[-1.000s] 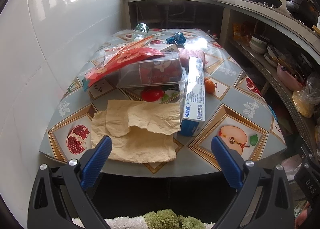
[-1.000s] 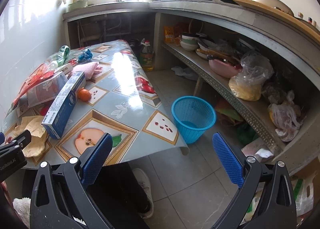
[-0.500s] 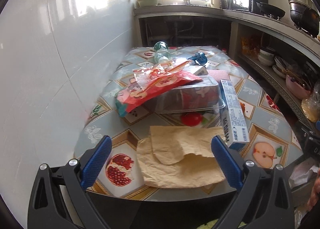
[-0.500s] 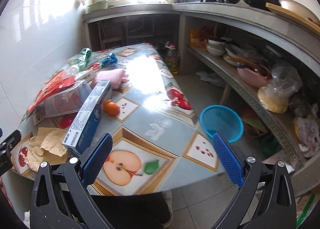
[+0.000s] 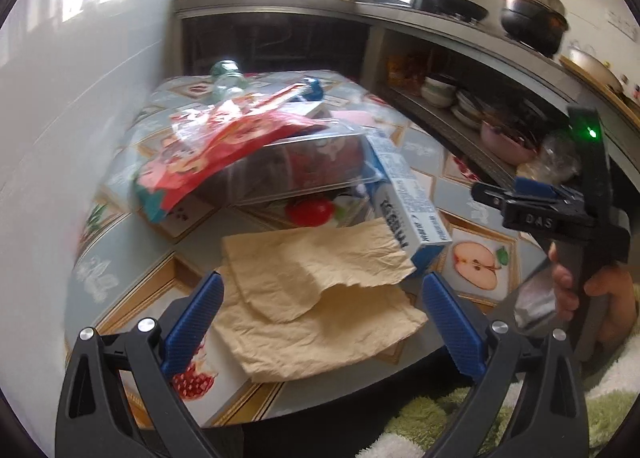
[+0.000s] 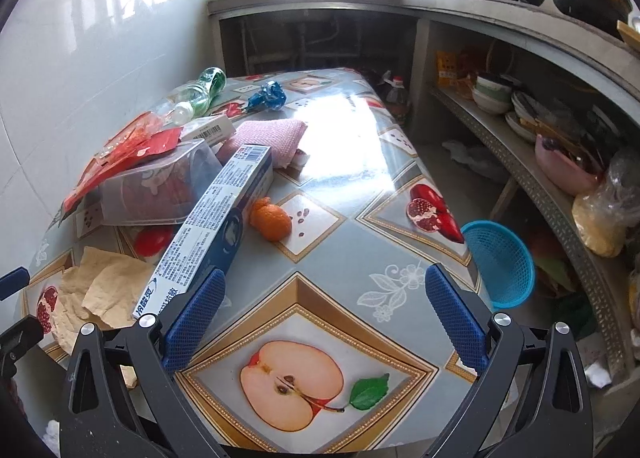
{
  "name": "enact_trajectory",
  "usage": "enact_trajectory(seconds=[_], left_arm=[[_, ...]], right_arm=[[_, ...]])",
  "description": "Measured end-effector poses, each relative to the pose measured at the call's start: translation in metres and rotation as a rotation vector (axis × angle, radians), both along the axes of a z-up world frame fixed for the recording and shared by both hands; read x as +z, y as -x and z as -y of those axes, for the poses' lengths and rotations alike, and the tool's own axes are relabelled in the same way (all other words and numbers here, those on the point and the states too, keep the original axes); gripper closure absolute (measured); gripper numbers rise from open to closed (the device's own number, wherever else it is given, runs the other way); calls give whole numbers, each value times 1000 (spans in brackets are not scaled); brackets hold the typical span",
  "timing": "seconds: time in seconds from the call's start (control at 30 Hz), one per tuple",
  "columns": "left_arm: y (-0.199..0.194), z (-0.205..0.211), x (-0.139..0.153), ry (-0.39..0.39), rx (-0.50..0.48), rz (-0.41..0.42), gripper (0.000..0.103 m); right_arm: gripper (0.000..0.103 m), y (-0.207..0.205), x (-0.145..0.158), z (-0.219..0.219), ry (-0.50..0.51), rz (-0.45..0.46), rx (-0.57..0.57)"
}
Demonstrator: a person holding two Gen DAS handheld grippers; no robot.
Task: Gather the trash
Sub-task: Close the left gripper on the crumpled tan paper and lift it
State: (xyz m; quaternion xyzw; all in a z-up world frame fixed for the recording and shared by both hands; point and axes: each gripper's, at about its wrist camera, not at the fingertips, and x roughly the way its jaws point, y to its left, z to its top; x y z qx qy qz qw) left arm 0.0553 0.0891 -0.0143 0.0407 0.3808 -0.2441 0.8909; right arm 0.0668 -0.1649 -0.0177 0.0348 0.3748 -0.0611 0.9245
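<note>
The table wore a glossy, smooth printed covering that threw back window glare, while the brown paper lying on it looked matt and crumpled. A clear plastic box and a shiny red wrapper sat beside a printed cardboard carton with a slight sheen and a pink cloth of rough, knitted texture. Both grippers' fingers carried ribbed blue pads on matt black plastic frames, and the blue basket was perforated plastic.
</note>
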Motion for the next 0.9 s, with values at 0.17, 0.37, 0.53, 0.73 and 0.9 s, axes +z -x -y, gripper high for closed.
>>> enact_trajectory(seconds=[0.17,0.37,0.53,0.73,0.9], left_arm=[[-24,20,-3,-76,-218,15,6],[-41,43,-41,-299,-394,-49,6],[-49,47,-59,-376,-429,-99,5],[-62,39,-61,-323,-396,-185,6],[-60,36,-53,-308,-360,-179,33]], right_arm=[[7,-10,-8,9,-23,-24,-26],[7,-14,-18,23,-61,-52,-55],[7,-20,-25,30,-89,-68,-65],[7,-26,-29,30,-111,-81,-60],[7,-27,-28,32,-124,-83,-70]])
